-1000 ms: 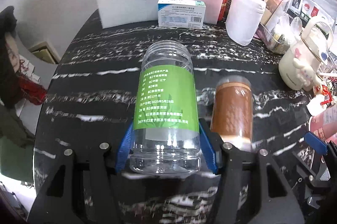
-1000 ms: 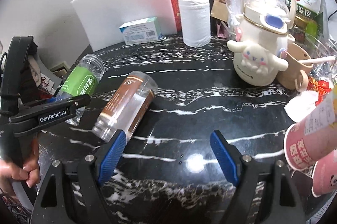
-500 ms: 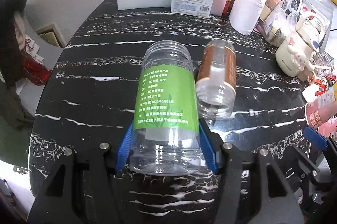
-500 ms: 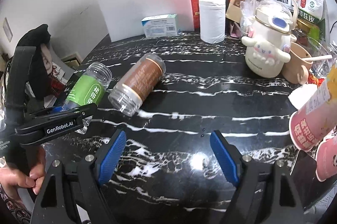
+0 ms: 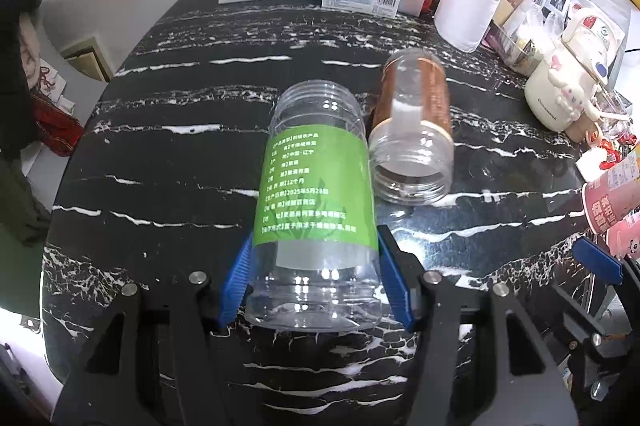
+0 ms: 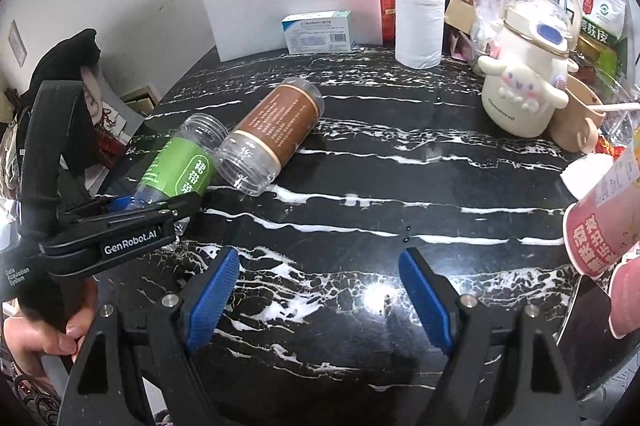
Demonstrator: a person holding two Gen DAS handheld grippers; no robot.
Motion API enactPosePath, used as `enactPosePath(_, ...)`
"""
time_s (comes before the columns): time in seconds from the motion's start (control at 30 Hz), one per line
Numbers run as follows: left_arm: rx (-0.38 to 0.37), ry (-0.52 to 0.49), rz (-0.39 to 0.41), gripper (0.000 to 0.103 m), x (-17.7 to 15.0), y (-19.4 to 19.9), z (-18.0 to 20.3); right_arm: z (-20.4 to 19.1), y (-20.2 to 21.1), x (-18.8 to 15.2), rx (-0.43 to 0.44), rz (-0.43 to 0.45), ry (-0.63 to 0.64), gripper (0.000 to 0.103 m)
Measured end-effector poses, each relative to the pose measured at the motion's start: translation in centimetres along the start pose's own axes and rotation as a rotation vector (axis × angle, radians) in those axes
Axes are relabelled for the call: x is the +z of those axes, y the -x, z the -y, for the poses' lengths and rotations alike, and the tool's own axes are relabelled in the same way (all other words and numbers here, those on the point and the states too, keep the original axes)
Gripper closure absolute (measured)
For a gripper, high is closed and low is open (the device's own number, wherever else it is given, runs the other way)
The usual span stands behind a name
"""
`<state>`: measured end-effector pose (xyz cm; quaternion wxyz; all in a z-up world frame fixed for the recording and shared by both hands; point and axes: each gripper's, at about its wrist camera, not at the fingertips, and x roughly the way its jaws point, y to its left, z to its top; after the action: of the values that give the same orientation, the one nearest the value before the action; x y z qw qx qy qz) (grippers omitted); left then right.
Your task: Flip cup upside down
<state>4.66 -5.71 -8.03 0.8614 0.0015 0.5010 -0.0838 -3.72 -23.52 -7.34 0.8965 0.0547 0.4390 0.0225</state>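
Left tool clamps green-label jar near its base, apparently lifted; brown-label jar lies on worktop beside; right tool wide, holding nothing.

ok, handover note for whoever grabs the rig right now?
Left gripper: shut on the green-label jar near its base, jar tilted, open mouth pointing away.
Right gripper: open, empty, over the table.
Brown-label jar: on its side on the table, mouth close beside the green one.
Done: green jar gripped.
Left: turn it mouth-down and set it on the table.
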Motion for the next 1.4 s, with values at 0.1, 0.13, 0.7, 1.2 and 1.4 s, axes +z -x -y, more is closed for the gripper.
enactPosePath(0.1,-0.004,0.006,-0.009,0.045,-0.3,-0.4,-0.2,-0.3,-0.2,-0.1,-0.002,-0.007,0.004,0.02)
enactPosePath(0.13,-0.004,0.006,-0.01,0.045,-0.4,-0.4,-0.2,-0.3,-0.3,-0.1,-0.002,-0.008,0.005,0.02)
enactPosePath(0.7,-0.029,0.04,-0.046,0.033,-0.5,-0.1,-1.0,-0.8,-0.2,0.3,0.0,-0.011,0.026,0.02)
enactPosePath(1.2,0.014,0.09,0.049,0.026,-0.7,6.3,-4.9,-3.0,1.1,1.4,0.047,0.029,0.047,0.02)
enactPosePath(1.4,0.089,0.122,0.099,0.023,-1.5,8.8,-8.3,-5.8,0.7,1.9,0.093,0.039,0.051,0.02)
